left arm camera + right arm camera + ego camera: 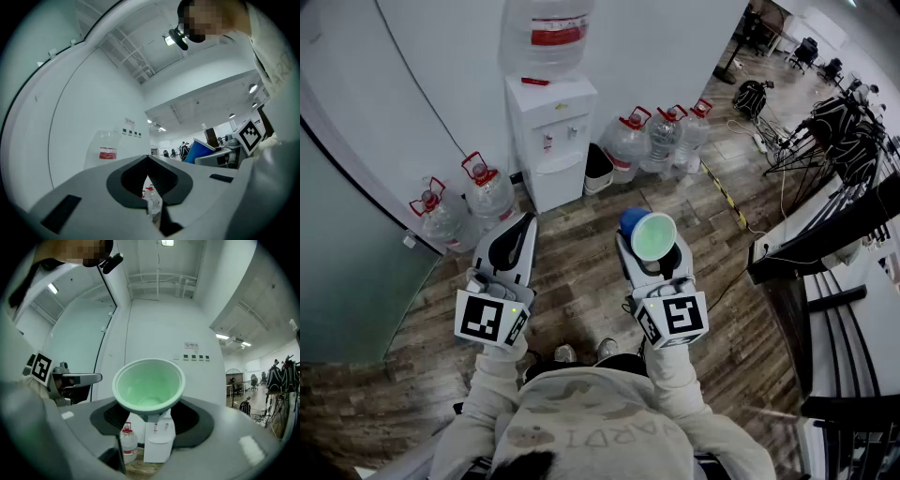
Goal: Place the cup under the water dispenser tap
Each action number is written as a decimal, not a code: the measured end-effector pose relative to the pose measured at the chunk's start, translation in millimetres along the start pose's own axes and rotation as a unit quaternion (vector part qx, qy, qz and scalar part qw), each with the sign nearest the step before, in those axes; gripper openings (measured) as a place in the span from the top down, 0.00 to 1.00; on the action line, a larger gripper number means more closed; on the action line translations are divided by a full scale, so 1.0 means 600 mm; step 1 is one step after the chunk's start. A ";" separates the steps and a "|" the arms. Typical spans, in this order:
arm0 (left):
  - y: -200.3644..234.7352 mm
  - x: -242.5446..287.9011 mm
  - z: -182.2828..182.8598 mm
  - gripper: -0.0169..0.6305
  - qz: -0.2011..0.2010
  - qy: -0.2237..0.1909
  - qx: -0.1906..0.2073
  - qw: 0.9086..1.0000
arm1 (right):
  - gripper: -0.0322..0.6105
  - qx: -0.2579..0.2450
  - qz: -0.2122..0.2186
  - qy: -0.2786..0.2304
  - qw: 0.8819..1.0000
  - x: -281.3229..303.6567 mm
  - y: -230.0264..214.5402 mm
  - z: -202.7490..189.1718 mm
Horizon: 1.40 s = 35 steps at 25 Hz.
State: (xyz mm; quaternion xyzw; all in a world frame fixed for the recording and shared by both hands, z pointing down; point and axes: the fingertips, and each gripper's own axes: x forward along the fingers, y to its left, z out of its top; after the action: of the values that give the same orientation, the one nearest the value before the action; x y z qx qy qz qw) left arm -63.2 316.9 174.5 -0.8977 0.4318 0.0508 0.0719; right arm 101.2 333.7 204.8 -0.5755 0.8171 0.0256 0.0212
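Observation:
A blue cup with a pale green inside [649,234] lies on its side between the jaws of my right gripper [649,253], which is shut on it, the cup's mouth facing back toward me. In the right gripper view the cup [149,387] fills the middle, above the gripper [150,422]. The white water dispenser [548,141] stands ahead against the wall with a large bottle [542,37] on top; it shows small below the cup [158,441]. My left gripper [520,230] is held beside the right one, shut and empty [150,190]. The cup [199,152] shows at the right in that view.
Several big water bottles stand on the wood floor, left [455,211] and right [661,141] of the dispenser. A black bin [598,167] sits next to it. A glass wall [347,272] runs along the left. Dark railings [825,234] and tripods [844,122] stand at the right.

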 end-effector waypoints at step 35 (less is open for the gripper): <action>0.091 0.100 -0.023 0.97 0.011 -0.016 0.010 1.000 | 0.51 -0.016 0.026 -0.012 0.999 0.145 -0.037 -0.015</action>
State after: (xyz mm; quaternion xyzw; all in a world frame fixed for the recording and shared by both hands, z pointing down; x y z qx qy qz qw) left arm -68.2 234.8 174.1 -0.8911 0.4411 0.0617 0.0872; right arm 92.9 243.7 208.0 -0.5542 0.8309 0.0458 0.0209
